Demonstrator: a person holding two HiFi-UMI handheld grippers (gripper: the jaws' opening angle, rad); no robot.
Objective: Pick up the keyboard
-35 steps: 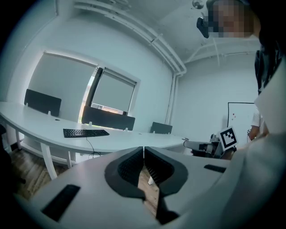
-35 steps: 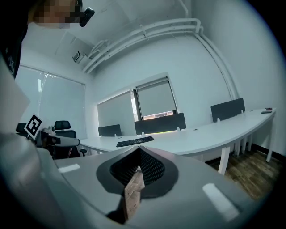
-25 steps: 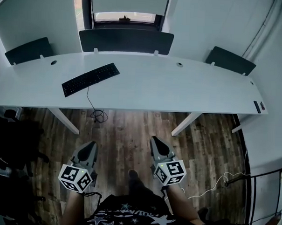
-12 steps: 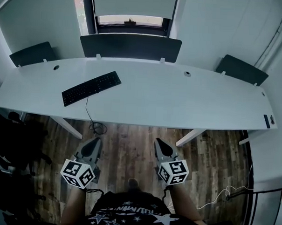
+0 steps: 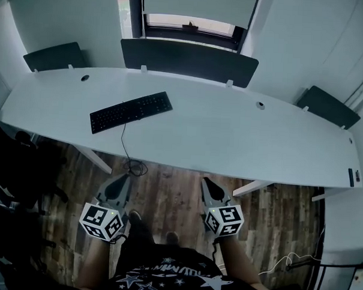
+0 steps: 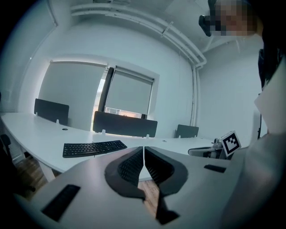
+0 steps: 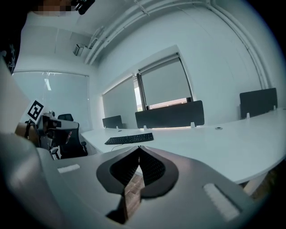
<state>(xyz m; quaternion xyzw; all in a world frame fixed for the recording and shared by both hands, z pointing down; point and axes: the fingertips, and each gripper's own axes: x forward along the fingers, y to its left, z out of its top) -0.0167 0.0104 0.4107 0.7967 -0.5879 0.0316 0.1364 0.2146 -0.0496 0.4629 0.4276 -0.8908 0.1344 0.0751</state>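
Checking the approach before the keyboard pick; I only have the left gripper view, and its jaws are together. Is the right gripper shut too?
Observer: Yes. The right gripper has its jaws together, with nothing between them.
Operator: Any cable on the flat black keyboard?
Observer: Yes. From the flat black keyboard a thin black cable runs off the front edge of the white desk to a coil on the wooden floor.
Operator: Are both grippers short of the desk?
Observer: Yes. In the head view the left gripper and the right one are both over the floor, short of the desk edge.
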